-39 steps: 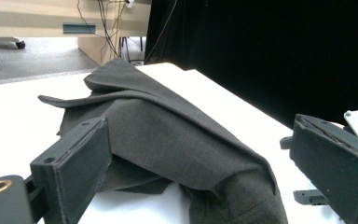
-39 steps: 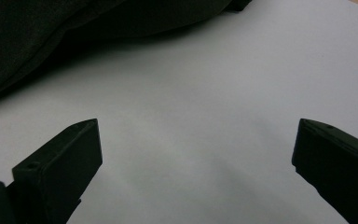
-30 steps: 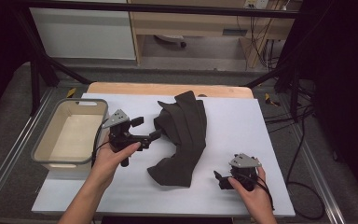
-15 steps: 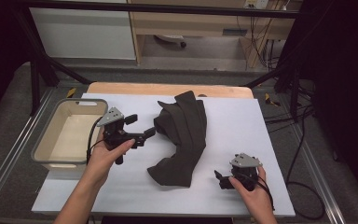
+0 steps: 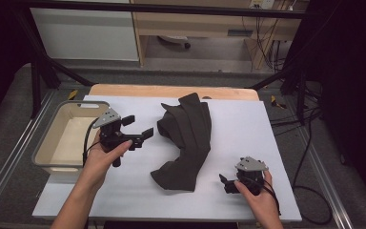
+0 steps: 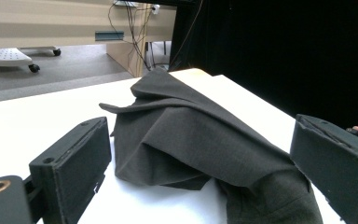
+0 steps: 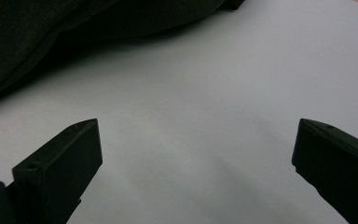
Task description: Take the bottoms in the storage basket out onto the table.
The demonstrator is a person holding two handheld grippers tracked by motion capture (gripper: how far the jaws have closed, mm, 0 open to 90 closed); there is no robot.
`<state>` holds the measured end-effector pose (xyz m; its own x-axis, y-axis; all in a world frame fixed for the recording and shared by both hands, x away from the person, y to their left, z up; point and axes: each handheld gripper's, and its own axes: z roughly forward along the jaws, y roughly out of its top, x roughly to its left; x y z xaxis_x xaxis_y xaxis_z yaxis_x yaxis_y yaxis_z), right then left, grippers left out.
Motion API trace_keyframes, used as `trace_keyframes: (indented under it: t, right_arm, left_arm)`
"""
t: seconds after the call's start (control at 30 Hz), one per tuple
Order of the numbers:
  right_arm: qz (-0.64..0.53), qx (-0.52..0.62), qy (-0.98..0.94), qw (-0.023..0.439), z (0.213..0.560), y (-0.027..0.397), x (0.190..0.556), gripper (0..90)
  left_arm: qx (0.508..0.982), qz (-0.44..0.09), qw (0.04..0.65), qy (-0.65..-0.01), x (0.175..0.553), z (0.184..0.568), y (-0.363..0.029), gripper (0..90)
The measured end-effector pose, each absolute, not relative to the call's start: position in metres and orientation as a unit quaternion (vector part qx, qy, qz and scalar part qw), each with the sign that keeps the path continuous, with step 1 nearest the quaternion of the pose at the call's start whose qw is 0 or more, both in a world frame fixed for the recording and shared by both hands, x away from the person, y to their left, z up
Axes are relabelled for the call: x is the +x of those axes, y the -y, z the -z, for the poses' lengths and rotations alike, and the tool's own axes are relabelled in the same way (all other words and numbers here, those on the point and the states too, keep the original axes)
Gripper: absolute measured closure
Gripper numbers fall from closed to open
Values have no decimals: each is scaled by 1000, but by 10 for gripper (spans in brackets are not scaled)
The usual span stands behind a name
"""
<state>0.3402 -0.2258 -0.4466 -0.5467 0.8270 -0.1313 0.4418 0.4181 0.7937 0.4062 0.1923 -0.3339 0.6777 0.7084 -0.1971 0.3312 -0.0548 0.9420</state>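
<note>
A dark grey cloth [image 5: 187,138] lies crumpled on the white desk [image 5: 248,124], running from a raised, folded bunch near the far middle down to a flatter end toward the person's side. In the left gripper view the cloth [image 6: 191,140] rises in soft ridges just ahead of the jaws, its nearest fold between them but not touched by either one. The left gripper [image 5: 138,129] is held above the desk by the person's left hand [image 5: 102,157], just to the left of the cloth's upper bunch, and its jaws stand wide apart with nothing between them but air. A cable trails from it down past the wrist. To the left of that hand a pale grey bin [image 5: 52,143] sits at the desk's edge, its inside bare. The right gripper [image 5: 225,183] sits low by the desk's near right corner in the person's right hand [image 5: 259,193], near the cloth's lower end but apart from it. In the right gripper view its jaws are spread wide over bare white desk [image 7: 191,140] and hold nothing, while the dark edge of the cloth [image 7: 51,37] lies farther off along the top left.
</note>
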Motion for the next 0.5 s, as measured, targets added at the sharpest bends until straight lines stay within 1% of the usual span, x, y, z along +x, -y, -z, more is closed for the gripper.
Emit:
trace_keyframes:
  t: [0.5]
  right_arm:
    - [-366,397,-799,263,446,226,340,22]
  left_arm:
    - [700,-173,580,-380,407,329,-210,51]
